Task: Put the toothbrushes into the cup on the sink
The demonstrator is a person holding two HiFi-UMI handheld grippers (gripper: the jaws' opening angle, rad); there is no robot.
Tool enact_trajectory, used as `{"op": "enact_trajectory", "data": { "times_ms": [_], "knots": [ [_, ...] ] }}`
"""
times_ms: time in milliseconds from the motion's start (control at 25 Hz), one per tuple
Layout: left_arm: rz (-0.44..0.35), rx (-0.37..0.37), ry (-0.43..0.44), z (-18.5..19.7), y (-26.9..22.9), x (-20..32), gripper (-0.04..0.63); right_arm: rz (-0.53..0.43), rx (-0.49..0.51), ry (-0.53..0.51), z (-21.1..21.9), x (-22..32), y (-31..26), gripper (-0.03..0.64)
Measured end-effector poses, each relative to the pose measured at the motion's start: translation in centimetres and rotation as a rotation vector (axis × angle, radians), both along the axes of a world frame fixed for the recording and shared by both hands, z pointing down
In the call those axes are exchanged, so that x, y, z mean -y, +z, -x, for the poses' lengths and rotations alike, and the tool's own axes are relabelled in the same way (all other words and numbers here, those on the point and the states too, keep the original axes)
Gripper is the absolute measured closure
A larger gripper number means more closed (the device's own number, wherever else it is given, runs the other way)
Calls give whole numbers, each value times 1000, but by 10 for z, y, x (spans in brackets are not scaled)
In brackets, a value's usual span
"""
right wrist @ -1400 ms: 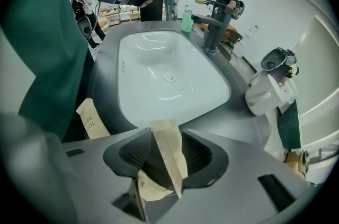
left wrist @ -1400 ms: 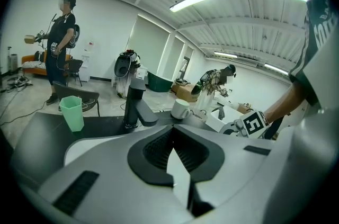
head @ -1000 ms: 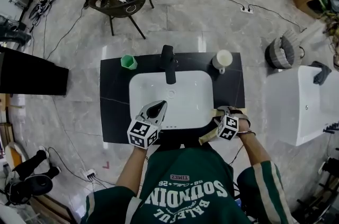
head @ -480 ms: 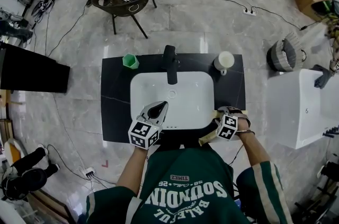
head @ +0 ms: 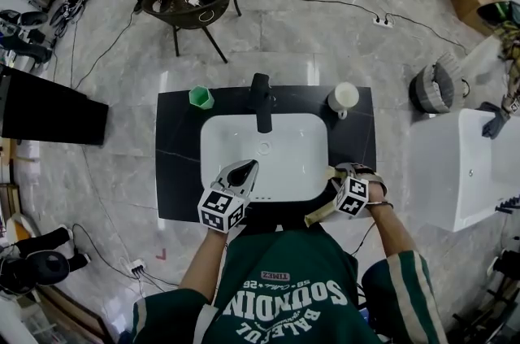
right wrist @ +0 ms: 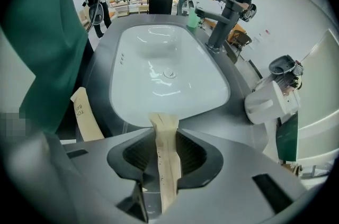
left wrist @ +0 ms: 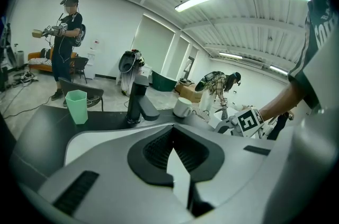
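A white basin (head: 264, 151) sits in a black countertop (head: 175, 163). A green cup (head: 199, 97) stands at its back left, and it also shows as the green cup (left wrist: 77, 106) in the left gripper view. My right gripper (head: 341, 176) points steeply down at the front right corner. Its jaws have just been closing and now pinch a beige paper-wrapped toothbrush (right wrist: 165, 146), seen between the right gripper (right wrist: 165, 130) pads. A second wrapped toothbrush (right wrist: 85, 114) lies at the counter's front edge. My left gripper (head: 246, 166) hovers over the basin's front left, shut and empty, as the left gripper (left wrist: 172, 132) view confirms.
A black faucet (head: 260, 100) rises behind the basin. A white mug (head: 342, 96) stands at the back right. A second white sink unit (head: 463, 163) is to the right; a chair (head: 188, 5), cables and other people are on the floor beyond.
Both grippers stay where they were over the sink. Only the person at the top left and the camera have shifted slightly.
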State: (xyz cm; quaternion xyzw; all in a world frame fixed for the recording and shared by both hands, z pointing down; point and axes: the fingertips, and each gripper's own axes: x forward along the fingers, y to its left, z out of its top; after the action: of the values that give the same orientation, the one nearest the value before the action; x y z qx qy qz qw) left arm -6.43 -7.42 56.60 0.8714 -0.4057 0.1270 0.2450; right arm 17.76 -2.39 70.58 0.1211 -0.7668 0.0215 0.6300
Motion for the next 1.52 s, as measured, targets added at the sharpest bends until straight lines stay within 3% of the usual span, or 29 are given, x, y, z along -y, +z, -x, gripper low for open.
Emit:
{"op": "enact_trajectory", "data": {
  "times_ms": [400, 720, 1040, 1520],
  "knots": [
    [-12, -2, 5, -1, -5, 6, 586, -109, 150, 69, 27, 37, -43, 489],
    [-10, 3, 7, 3, -6, 11, 586, -181, 273, 181, 40, 71, -76, 514],
    [-17, 1, 10, 3, -8, 18, 586, -217, 344, 234, 45, 87, -100, 528],
    [-17, 4, 25, -1, -9, 22, 586, -225, 589, 383, 56, 109, -143, 532]
  ]
}}
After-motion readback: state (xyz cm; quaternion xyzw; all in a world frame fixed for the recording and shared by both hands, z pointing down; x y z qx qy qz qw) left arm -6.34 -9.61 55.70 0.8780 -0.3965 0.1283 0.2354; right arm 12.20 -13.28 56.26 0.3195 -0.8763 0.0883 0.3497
